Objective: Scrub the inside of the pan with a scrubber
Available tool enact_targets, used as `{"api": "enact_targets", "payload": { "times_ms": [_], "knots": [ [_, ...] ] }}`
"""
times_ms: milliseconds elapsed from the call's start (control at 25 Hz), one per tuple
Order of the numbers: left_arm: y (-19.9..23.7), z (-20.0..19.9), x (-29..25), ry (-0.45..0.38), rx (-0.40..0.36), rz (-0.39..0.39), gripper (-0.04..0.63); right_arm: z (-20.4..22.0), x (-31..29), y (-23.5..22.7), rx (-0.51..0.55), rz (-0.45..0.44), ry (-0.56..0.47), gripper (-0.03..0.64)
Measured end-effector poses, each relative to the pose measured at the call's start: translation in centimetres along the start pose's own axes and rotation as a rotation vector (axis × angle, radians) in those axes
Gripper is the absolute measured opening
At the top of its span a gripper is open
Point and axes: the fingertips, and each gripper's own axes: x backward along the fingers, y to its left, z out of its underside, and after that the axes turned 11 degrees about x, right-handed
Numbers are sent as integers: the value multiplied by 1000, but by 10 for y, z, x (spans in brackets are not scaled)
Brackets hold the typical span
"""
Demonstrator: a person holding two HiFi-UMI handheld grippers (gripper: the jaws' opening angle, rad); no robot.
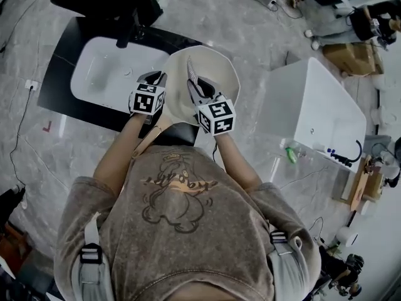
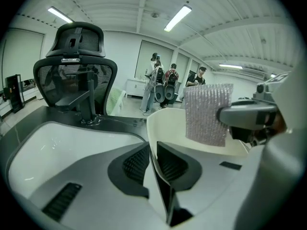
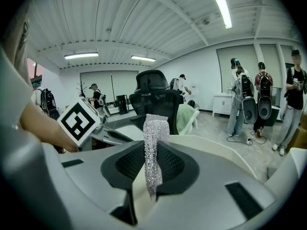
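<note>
1. My left gripper [image 2: 152, 151] has its jaws almost together, clamped on the thin cream rim of the pan [image 2: 169, 122]. The wall runs straight up between the two dark pads and touches both.
2. My right gripper [image 3: 152, 152] has its jaws closed on the scrubber [image 3: 154, 143] — a narrow strip of silvery, glittering mesh. It stands upright between the pads and sticks out above them.
3. From the head view, the pan is pale cream and wide-mouthed. It lies just to the right of the white sink [image 1: 109, 61], which is set in the black tabletop [image 1: 57, 80]. The pan's tan handle [image 1: 146, 141] points back toward my body.
4. The left gripper grips the pan at its near-left rim. The right gripper reaches over the near side of the pan, with the scrubber leading into the bowl.
5. I cannot tell whether the mesh touches the inner surface.
6. In the left gripper view, the scrubber shows as a flat silver rectangle in front of the pan's far wall, held at its right edge by the right gripper.
7. A black mesh office chair [image 2: 72, 83] stands behind the sink. A white cabinet [image 1: 313, 105] sits to the right, well apart from the pan. Several people [image 2: 156, 83] stand far back in the room.
</note>
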Motion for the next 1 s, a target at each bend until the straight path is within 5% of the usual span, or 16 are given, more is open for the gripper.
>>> {"api": "enact_targets", "payload": {
  "times_ms": [360, 1000],
  "knots": [
    [1, 2, 0, -6, 29, 16, 60, 43, -64, 16, 56, -77, 158, 81],
    [3, 2, -2, 12, 66, 21, 51, 66, -126, 14, 315, -175, 318, 101]
  ]
}}
